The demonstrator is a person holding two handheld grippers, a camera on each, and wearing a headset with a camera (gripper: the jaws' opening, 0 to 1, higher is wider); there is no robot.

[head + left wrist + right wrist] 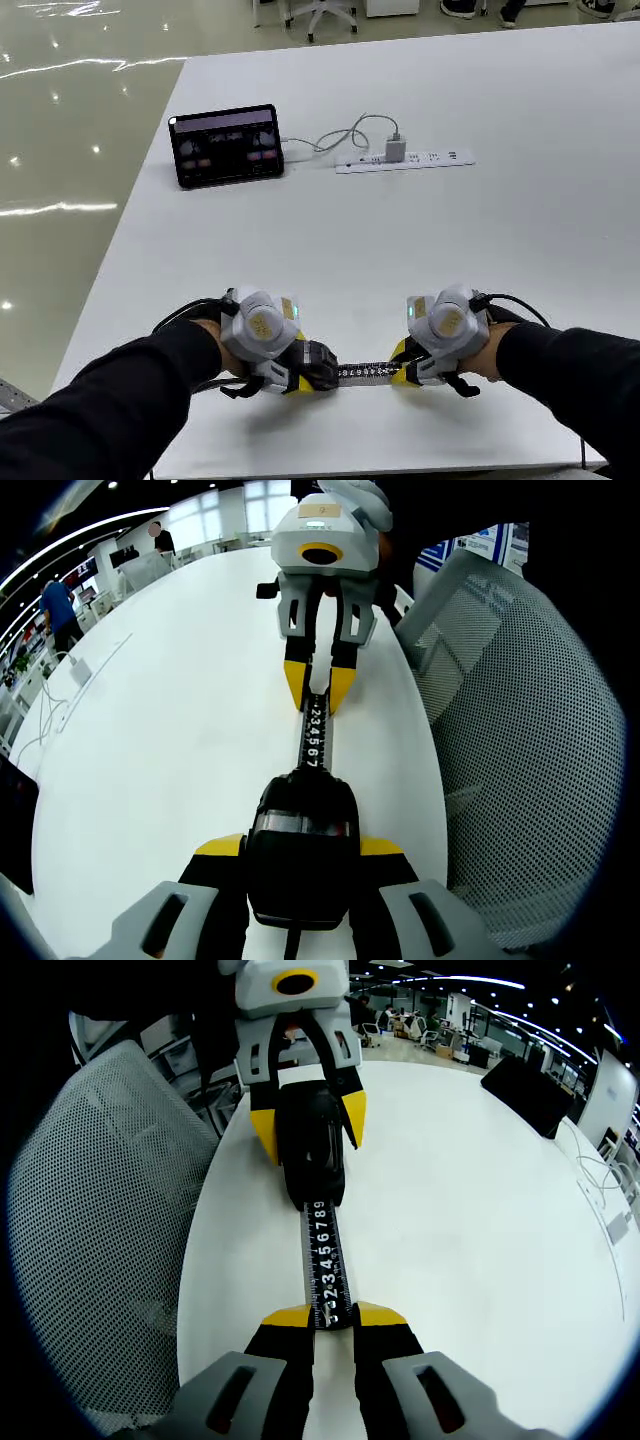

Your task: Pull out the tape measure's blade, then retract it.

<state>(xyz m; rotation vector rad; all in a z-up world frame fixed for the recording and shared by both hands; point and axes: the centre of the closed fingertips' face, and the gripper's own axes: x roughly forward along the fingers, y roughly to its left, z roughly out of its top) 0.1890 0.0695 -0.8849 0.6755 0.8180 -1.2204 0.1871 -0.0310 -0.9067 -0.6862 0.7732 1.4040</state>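
A black tape measure case (318, 365) lies near the table's front edge, and my left gripper (300, 375) is shut on it. In the left gripper view the case (302, 845) sits between the yellow-tipped jaws. A short length of numbered blade (368, 372) runs from the case to my right gripper (402, 375), which is shut on the blade's end. The right gripper view has the blade (321, 1260) running from its jaws to the case (311, 1150). The left gripper view shows the blade (313, 730) reaching the right gripper (318, 685).
A dark tablet (226, 145) stands at the back left of the white table (400, 230), cabled to a charger on a white power strip (405, 160). A grey mesh chair (100, 1220) is beside the table's front edge. Shiny floor lies to the left.
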